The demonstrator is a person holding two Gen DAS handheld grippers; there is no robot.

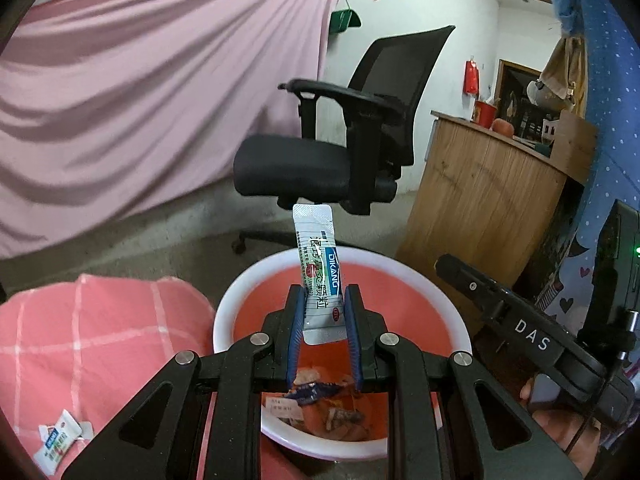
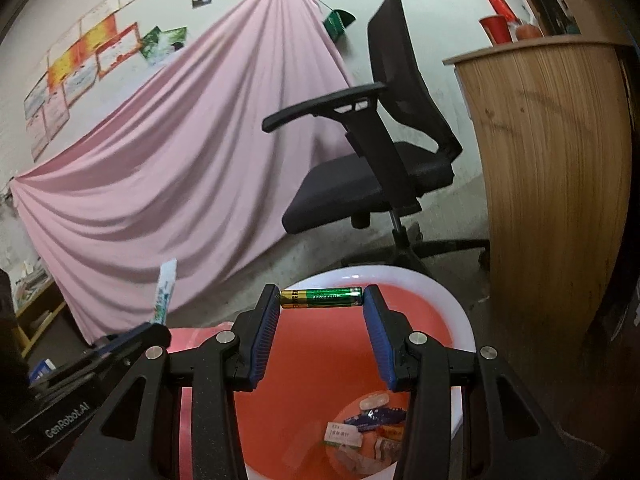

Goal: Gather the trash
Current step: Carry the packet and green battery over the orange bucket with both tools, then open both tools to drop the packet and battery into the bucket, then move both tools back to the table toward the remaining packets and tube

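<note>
My left gripper (image 1: pixel 323 300) is shut on a white and green medicine sachet (image 1: pixel 318 264) that stands upright between the blue pads, over the red bin with a white rim (image 1: pixel 224 312). My right gripper (image 2: pixel 322 298) is shut on a green and gold battery (image 2: pixel 322 297), held end to end between its pads above the same bin (image 2: pixel 456 304). Several wrappers and packets lie at the bin's bottom (image 2: pixel 368 436). The sachet (image 2: pixel 165 292) and left gripper also show at the left of the right wrist view. The right gripper's body (image 1: pixel 532 332) appears at the right of the left wrist view.
A pink checked cloth (image 1: pixel 92 340) lies left of the bin, with another torn sachet (image 1: pixel 60 444) on it. A black office chair (image 1: pixel 340 140) stands behind the bin, a wooden counter (image 2: pixel 552 168) to the right, and a pink sheet (image 2: pixel 180 152) hangs on the wall.
</note>
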